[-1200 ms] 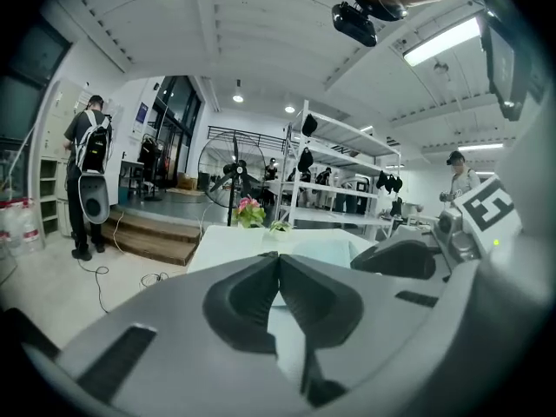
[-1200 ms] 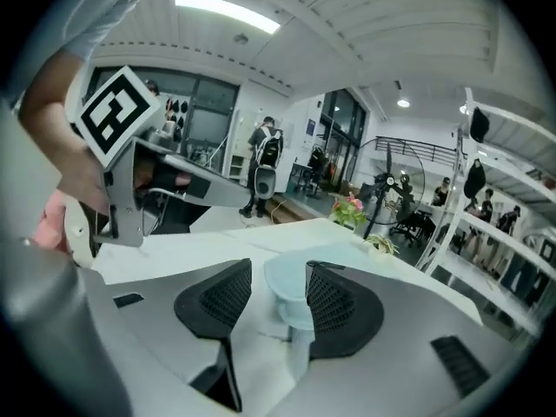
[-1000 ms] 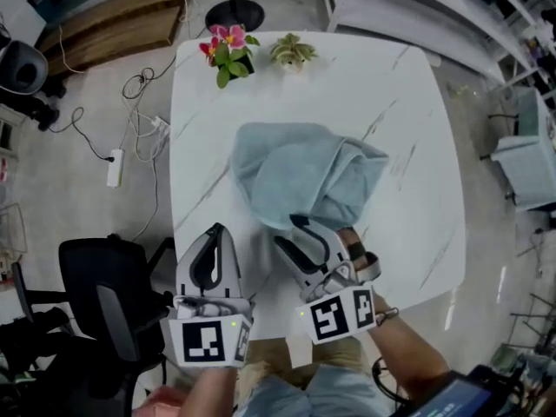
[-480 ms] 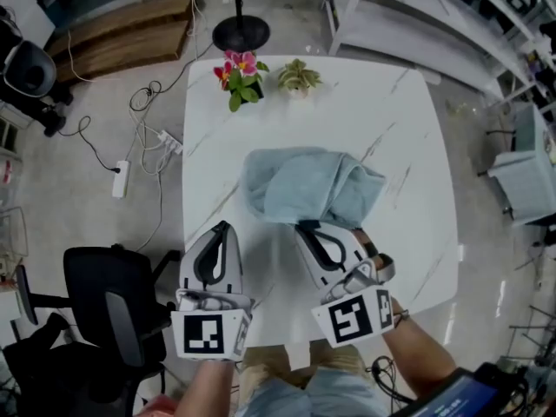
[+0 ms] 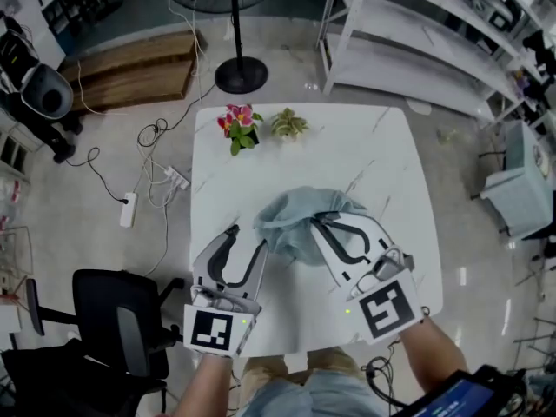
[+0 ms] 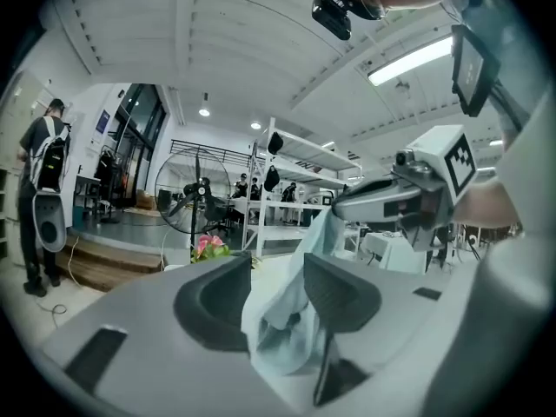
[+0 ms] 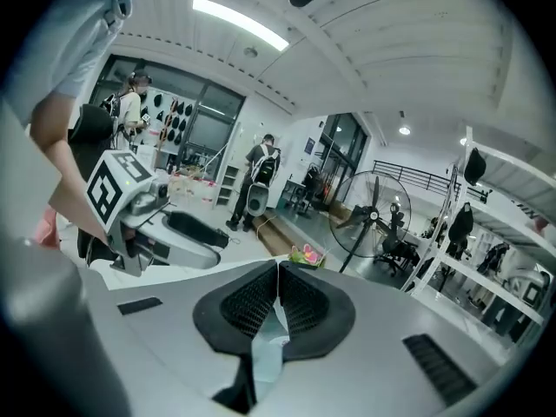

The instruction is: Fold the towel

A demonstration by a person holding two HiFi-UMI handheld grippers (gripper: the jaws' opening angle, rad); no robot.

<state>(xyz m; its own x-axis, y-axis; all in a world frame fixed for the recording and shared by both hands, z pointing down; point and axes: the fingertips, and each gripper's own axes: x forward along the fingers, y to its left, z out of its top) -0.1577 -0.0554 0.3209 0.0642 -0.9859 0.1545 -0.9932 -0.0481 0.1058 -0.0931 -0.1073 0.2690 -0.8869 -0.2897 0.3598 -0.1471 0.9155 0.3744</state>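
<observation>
Up comes the towel [image 5: 300, 221]: a second ago it lay in a heap on the desk [image 5: 382, 146], and now my right tongs [image 5: 323, 224] have hoisted its near edge clear of the top. The camera has risen too, so the whole desk sits smaller in the head view.

Right tongs are clenched tight, and their own view shows a thin strip of blue cloth nipped between the pads. Left tongs [image 5: 249, 240], which sat closed and idle at the near left, have just been opening and have moved in on the towel's left side. A fold of cloth hangs between those jaws, but they stand apart and I don't read them as pressing on it.

So the towel is bunched up between the two tongs over the near middle of the desk, with part of it drooping toward the surface. Flowers [image 5: 238, 124] and a small plant [image 5: 288, 123] stand at the far edge, well apart from the action.

As for progress, I'd call this early. No neat fold shows anywhere, only a crumpled bundle. By my reckoning I have yet to clamp the left side, shake or spread the cloth flat, find the corners, and make the folds.
</observation>
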